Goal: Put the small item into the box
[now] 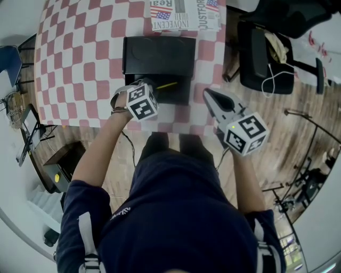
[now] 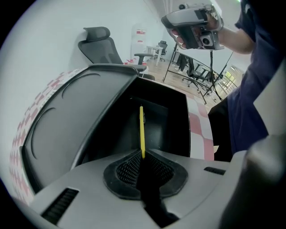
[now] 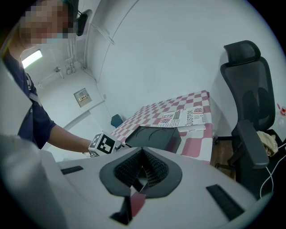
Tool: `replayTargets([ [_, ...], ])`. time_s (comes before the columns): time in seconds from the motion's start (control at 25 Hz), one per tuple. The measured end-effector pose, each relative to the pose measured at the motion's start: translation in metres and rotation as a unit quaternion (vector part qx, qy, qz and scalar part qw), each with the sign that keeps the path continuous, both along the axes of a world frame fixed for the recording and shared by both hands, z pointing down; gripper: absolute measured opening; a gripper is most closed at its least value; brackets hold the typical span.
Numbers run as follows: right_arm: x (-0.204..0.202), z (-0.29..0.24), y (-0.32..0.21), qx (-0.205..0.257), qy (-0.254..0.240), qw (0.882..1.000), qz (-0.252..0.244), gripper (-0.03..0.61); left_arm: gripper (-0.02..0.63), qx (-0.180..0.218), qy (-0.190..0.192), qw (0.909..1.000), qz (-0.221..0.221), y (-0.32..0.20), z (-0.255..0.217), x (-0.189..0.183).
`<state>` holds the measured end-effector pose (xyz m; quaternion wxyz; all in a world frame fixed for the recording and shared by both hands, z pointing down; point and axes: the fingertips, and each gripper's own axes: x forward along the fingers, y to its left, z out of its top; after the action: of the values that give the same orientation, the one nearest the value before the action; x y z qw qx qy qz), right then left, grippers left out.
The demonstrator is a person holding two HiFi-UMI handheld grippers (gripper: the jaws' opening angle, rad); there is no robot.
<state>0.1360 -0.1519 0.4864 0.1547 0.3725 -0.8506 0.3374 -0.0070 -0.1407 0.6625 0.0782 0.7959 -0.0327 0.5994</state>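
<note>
A thin yellow stick (image 1: 167,85) is pinched at one end by my left gripper (image 1: 153,87), which is shut on it. In the left gripper view the stick (image 2: 141,129) juts straight out from the left gripper (image 2: 142,155) over the open black box (image 2: 176,129). The box (image 1: 184,96) sits on the checkered table, its lid (image 1: 159,55) folded back on the far side. My right gripper (image 1: 209,96) hovers to the right of the box near the table's front edge, and in its own view the right gripper (image 3: 142,169) is shut with nothing held.
The red-and-white checkered tablecloth (image 1: 80,58) covers the table. Newspapers (image 1: 184,15) lie at its far edge behind the box. A black office chair (image 1: 266,56) stands on the wooden floor to the right of the table.
</note>
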Motion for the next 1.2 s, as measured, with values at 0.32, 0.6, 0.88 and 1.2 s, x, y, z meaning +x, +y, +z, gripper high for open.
replayTargets([
  [0.32,0.000,-0.002,0.002,0.002,0.000,1.000,0.000,0.017,0.047,-0.007,-0.017,0.9998,0.005,0.001,-0.001,0.002],
  [0.6,0.001,-0.007,0.001,0.007,0.000,1.000,0.002,0.017,0.093,-0.016,-0.023,0.9996,0.001,0.004,-0.003,0.001],
  [0.88,-0.004,-0.017,-0.002,0.018,-0.001,1.000,-0.002,0.016,0.115,-0.009,-0.004,0.9998,-0.015,0.004,-0.017,0.003],
  [1.2,-0.018,-0.035,-0.009,0.039,0.006,0.999,-0.016,0.017,0.086,0.045,0.054,0.9960,-0.055,-0.011,-0.057,0.003],
])
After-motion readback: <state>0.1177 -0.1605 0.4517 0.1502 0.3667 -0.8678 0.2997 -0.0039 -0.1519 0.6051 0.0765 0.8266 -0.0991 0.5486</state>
